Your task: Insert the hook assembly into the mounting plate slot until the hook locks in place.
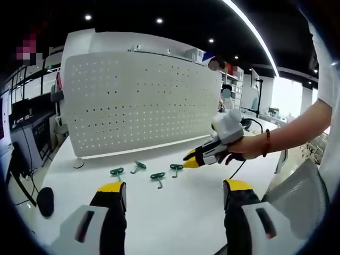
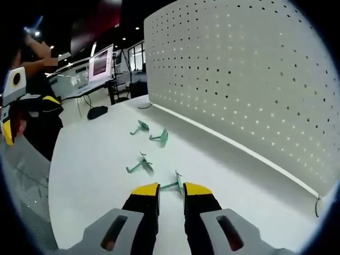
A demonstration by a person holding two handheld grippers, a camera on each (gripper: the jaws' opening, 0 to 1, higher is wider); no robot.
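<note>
A big white pegboard [image 1: 141, 103] full of little holes stands up on the white worktop [image 1: 175, 212]. Four small green hooks lie on the worktop in front of the board. None of them is in the board.

In the left gripper view the hooks lie in a row: one on the left [image 1: 117, 171], one a bit farther back [image 1: 138, 167], one in the middle [image 1: 158, 177] and one on the right [image 1: 176, 168]. The left gripper [image 1: 175, 188] hangs near the camera over bare worktop, and its two yellow-tipped jaws are wide apart with nothing between them. This view also shows the right gripper [image 1: 190, 158], held in a person's hand [image 1: 239, 149] coming in from the right. Its yellow tips are just beside the right hook. From here you cannot tell how far apart those tips are.

The right gripper view looks along the board [image 2: 255, 79] from the other end. Here the right gripper [image 2: 171, 190] has its jaws close together, with only a thin gap. The nearest hook [image 2: 174, 184] lies right at the tips, not yet pinched. Three more hooks lie farther away [image 2: 142, 166], [image 2: 160, 137], [image 2: 140, 127]. The left gripper [image 2: 8, 130] peeks in at the far left edge.

A black mouse [image 1: 45, 202] sits at the left side of the worktop.
</note>
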